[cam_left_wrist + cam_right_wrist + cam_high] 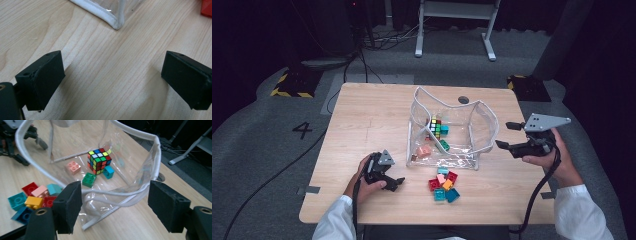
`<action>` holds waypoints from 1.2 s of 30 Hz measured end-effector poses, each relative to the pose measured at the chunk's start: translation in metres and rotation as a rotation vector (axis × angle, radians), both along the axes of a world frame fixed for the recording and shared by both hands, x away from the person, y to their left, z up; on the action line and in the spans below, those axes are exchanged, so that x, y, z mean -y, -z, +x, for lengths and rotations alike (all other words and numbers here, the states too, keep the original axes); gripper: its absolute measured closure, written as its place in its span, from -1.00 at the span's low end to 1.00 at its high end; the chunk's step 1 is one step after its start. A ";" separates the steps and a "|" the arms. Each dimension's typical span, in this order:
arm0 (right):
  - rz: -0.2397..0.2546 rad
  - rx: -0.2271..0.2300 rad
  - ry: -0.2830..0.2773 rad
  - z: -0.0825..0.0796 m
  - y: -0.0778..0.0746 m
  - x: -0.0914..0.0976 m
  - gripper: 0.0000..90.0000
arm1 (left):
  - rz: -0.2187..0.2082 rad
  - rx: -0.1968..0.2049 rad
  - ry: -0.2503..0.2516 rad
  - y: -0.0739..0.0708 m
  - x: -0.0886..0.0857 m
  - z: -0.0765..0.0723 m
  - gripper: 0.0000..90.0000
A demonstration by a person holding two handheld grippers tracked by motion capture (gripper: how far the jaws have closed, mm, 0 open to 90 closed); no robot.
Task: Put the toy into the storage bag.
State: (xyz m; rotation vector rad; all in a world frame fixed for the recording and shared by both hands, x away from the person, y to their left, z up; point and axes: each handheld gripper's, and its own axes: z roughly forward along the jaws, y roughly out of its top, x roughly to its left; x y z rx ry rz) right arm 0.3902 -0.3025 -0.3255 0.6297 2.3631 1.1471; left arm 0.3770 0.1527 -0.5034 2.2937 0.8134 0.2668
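From above, the clear bag [452, 132] stands mid-table; your left gripper [398, 183] rests left of it and your right gripper [506, 136] hovers just right of it. In each gripper view, your jaws gape wide (nothing held).
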 end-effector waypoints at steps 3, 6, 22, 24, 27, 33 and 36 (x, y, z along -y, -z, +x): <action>0.017 0.005 -0.004 -0.011 0.005 0.004 -0.37 | 0.001 0.000 0.000 0.000 0.000 0.000 -0.89; 0.021 0.006 -0.009 -0.020 0.012 0.006 -0.37 | -0.001 0.000 0.001 0.000 0.000 0.000 -0.89; 0.036 -0.088 -0.102 -0.054 0.085 -0.010 -0.30 | -0.001 0.001 0.001 0.000 0.000 0.000 -0.89; 0.019 -0.093 -0.116 -0.055 0.093 -0.014 -0.30 | -0.001 0.000 0.001 0.000 0.000 0.000 -0.89; 0.018 -0.122 -0.150 -0.058 0.105 -0.023 -0.31 | 0.000 0.000 0.001 0.000 0.000 0.000 -0.90; -0.018 -0.178 -0.225 -0.063 0.128 -0.043 -0.31 | 0.000 0.000 0.001 0.000 0.000 0.000 -0.89; -0.023 -0.194 -0.247 -0.065 0.137 -0.052 -0.31 | 0.001 0.000 0.000 0.000 0.000 0.000 -0.89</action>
